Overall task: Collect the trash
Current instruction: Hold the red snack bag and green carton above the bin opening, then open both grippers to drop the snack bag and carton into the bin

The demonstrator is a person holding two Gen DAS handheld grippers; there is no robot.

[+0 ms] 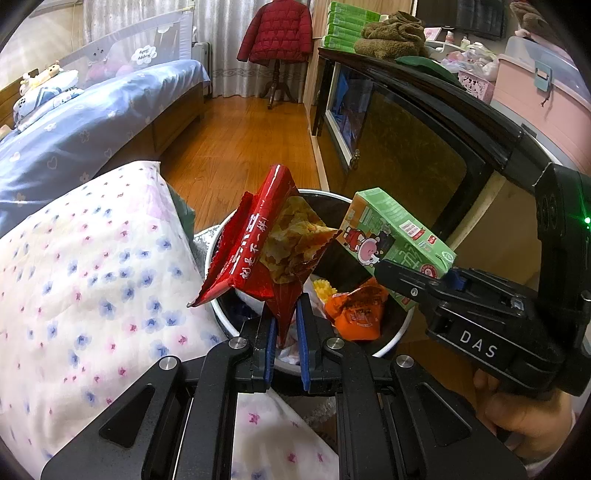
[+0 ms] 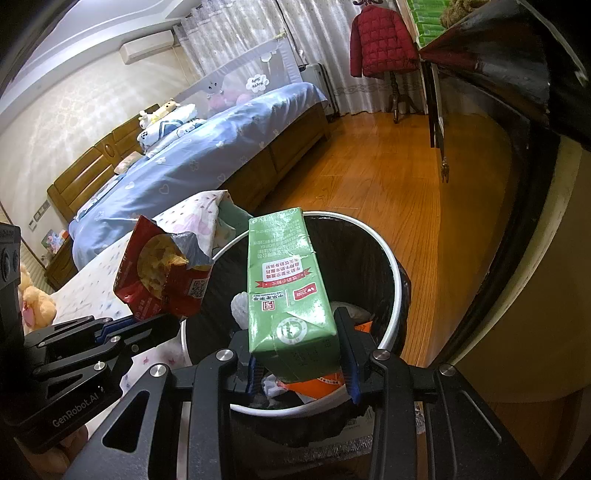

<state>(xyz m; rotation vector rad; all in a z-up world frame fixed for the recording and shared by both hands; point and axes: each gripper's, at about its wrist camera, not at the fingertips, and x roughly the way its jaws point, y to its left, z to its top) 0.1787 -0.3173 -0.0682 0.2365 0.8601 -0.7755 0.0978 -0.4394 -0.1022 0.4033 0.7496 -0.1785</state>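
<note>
My left gripper is shut on the bottom corner of a torn red snack bag, held upright over the near left rim of a round white bin lined in black. My right gripper is shut on a green drink carton, which juts out over the bin's mouth. That carton and the right gripper also show at the right of the left wrist view. The red bag and left gripper appear at the left of the right wrist view. An orange wrapper and white scraps lie inside the bin.
A white floral quilt lies close on the bin's left, with a blue-covered bed behind it. A dark cabinet with a black top stands on the right. Wooden floor runs between them toward a red jacket on a stand.
</note>
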